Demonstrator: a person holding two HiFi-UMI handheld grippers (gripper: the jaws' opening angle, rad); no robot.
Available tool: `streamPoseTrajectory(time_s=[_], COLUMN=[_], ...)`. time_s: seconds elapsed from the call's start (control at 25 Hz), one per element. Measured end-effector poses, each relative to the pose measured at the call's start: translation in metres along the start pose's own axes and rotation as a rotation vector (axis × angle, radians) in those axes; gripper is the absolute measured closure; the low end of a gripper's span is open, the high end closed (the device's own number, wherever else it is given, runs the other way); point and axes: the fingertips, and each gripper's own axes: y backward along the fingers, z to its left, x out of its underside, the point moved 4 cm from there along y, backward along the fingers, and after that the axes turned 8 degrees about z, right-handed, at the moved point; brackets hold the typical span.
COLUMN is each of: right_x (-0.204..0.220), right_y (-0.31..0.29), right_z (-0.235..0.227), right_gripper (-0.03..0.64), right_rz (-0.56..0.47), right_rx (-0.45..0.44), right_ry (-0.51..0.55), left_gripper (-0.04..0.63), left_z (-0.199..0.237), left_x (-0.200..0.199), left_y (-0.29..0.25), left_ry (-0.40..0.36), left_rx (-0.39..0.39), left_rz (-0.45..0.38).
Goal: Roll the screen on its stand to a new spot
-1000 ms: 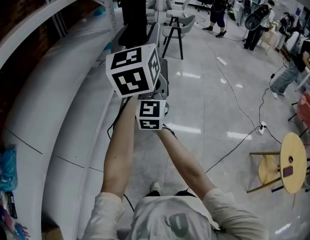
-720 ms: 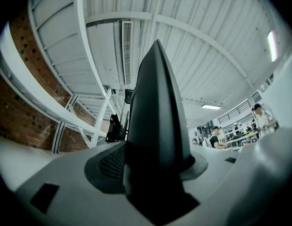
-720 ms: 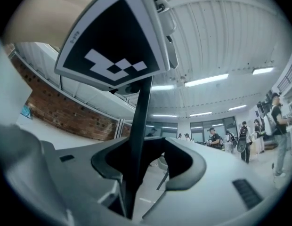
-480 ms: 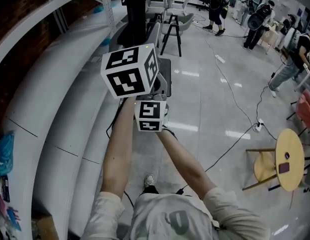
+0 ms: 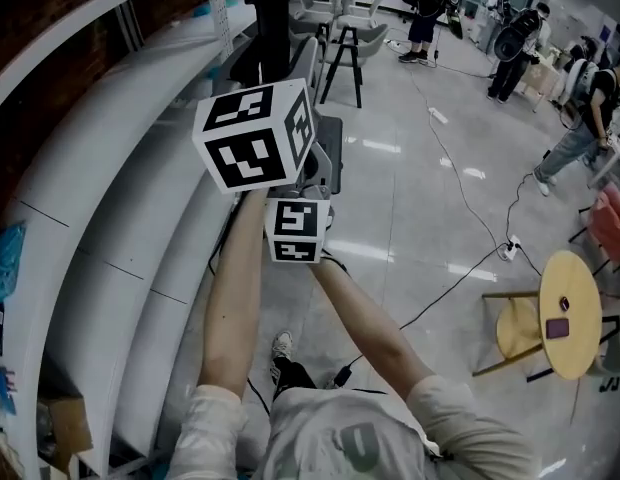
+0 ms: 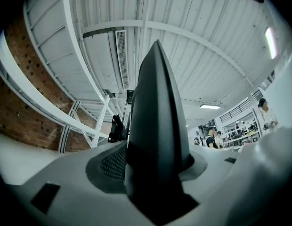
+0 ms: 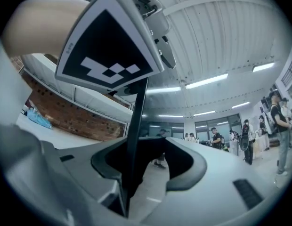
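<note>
Ahead of both raised arms, the dark screen [image 5: 268, 13] stands edge-on beside white curved shelving [image 5: 100, 188] on the left. One gripper, the left gripper [image 6: 158, 182], is clamped on the screen. The right gripper [image 7: 146, 173] has its jaws apart around the thin edge. Rightward lie floor cables [image 5: 470, 203], one black-legged stool [image 5: 342, 63] and one round yellow table [image 5: 570, 288] bearing one small dark object [image 5: 557, 328]. Several people [image 5: 428, 8] stand far off.

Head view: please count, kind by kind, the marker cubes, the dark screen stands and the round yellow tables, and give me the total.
marker cubes: 2
dark screen stand: 1
round yellow table: 1
Total: 4
</note>
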Motion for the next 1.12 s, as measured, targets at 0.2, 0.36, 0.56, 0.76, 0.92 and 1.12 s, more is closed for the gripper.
streamPoseTrajectory(time_s=[0.2, 0.36, 0.56, 0.76, 0.92, 1.12], right_x=[-0.009, -0.01, -0.016, -0.024, -0.028, -0.036], right_y=[0.041, 0.071, 0.101, 0.13, 0.157, 0.192], right_z=[0.006, 0.02, 0.05, 0.087, 0.119, 0.149], right_gripper=[0.396, 0.396, 0.396, 0.396, 0.396, 0.394], right_rz=[-0.013, -0.007, -0.007, -0.003, -0.006, -0.014], right_rx=[-0.023, -0.023, -0.012, 0.009, 0.016, 0.019], right_ry=[0.002, 0.0, 0.0, 0.005, 0.009, 0.014], left_gripper=[0.328, 0.327, 0.328, 0.328, 0.328, 0.327], left_z=[-0.022, -0.03, -0.027, -0.019, -0.011, -0.011], left_x=[-0.008, -0.009, -0.015, -0.022, -0.026, -0.034], left_y=[0.037, 0.067, 0.11, 0.156, 0.197, 0.243], left_ry=[-0.007, -0.006, -0.007, -0.007, -0.008, -0.014], left_rx=[-0.017, -0.017, -0.009, 0.009, 0.019, 0.023], left_rz=[-0.01, -0.002, -0.002, -0.003, -0.004, -0.006])
